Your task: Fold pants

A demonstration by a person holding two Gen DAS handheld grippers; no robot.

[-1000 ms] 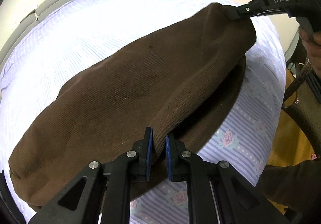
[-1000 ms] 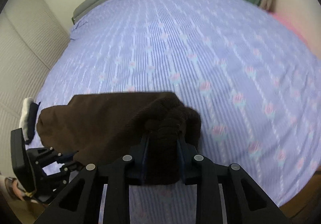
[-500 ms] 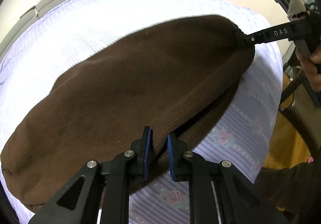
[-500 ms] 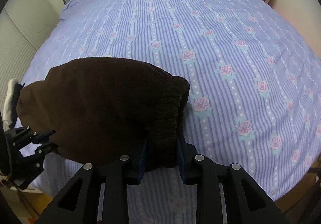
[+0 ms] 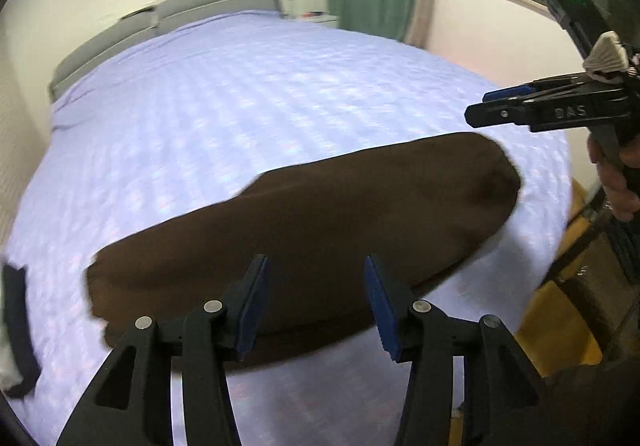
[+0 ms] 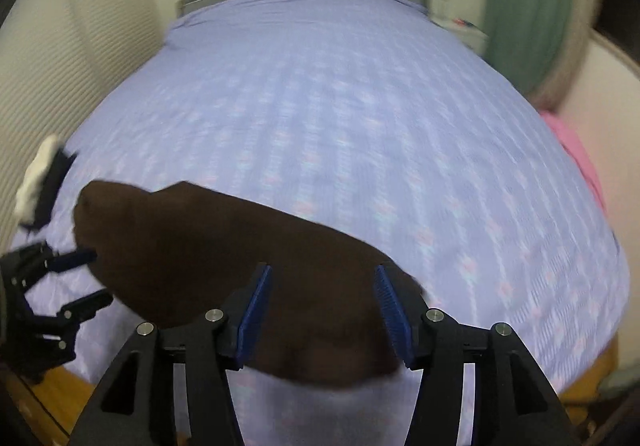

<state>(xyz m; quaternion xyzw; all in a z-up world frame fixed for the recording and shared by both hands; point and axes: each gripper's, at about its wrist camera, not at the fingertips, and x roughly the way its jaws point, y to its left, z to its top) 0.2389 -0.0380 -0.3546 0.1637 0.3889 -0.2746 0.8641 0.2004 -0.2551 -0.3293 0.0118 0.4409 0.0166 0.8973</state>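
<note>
Where the left wrist view looks down, the left gripper (image 5: 314, 300) has its jaws opening, blue pads well apart with nothing pressed between them; the brown pants (image 5: 320, 230) lie below as a folded bundle near the front edge of the bed (image 5: 240, 94). The right gripper (image 5: 486, 108) hangs clear above the bundle's far end, a hand (image 5: 616, 182) behind it.

In the right wrist view, the right gripper (image 6: 322, 306) likewise has its jaws opening and empty, with the pants (image 6: 224, 246) flat on the bed (image 6: 360, 106) beneath them and the left gripper (image 6: 88, 278) just beside the far end. The cloth looks soft, limp and light; it should bunch easily, so the thick folded ends are probably the best places to pinch.
</note>
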